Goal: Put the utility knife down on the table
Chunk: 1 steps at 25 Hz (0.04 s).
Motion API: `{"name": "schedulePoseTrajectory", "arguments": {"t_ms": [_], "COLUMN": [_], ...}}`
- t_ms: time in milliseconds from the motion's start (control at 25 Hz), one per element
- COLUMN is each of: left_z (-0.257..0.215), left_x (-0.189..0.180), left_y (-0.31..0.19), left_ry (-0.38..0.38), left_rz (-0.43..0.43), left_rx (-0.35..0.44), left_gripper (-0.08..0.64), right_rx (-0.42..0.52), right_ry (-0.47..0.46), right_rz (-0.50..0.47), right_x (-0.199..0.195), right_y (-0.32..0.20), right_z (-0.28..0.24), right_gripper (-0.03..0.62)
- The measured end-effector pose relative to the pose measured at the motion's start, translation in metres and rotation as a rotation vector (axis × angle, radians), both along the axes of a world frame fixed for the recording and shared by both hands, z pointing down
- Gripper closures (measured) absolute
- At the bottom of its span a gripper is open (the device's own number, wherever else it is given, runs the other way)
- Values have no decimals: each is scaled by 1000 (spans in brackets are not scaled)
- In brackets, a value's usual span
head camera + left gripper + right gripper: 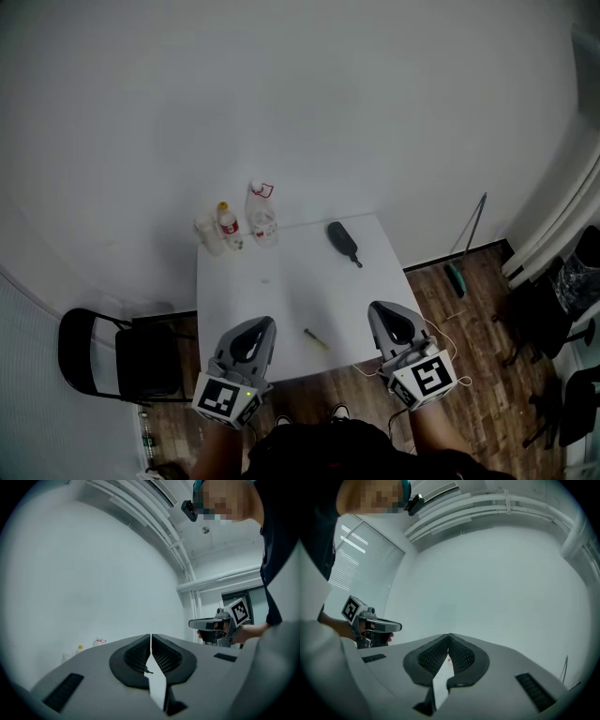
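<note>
Head view, looking steeply down on a small white counter (281,300) set against a pale wall, wood floor (469,375) around it.

Left gripper (262,322): held at the near left edge of the counter, pointing level. Its own view shows the jaws pressed together at the tips, with nothing between them.

Right gripper (379,307): held at the near right edge, also level. Jaws fully closed, pads meeting, nothing gripped.

Utility knife (316,339): a thin yellowish piece lying flat on the counter near the front edge, between the two grippers and touching neither. It sits at a slant, too small for detail.

Far left corner of the counter: a clear bottle (262,214) with red on the label, a smaller yellow-capped bottle (227,225) just beside it, and a pale container (207,233) next to that.

Far right part: a dark paddle-shaped object (342,242) lying flat, well apart from the knife.

Off the counter: a black chair (112,356) at left; a thin rod (472,225) leaning on the wall at right, with a green-handled item (457,278) on the floor near its foot.
</note>
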<state>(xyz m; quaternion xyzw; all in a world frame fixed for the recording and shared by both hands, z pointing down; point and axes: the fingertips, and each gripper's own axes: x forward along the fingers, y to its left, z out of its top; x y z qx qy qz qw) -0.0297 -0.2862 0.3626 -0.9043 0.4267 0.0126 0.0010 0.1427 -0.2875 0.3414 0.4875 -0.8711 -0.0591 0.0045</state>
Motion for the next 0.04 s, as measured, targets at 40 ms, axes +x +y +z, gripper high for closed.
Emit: {"name": "schedulePoseTrajectory", "arguments": {"t_ms": [40], "left_z": [-1], "left_x": [0], "left_y": [0], "left_ry": [3], "left_rz": [5], "left_rx": [5], "left_gripper": [532], "right_rx": [4], "right_ry": [-3], "right_rz": [-2], "right_x": [-1], "right_y": [-1], "right_z": [-1], "right_gripper": [571]}}
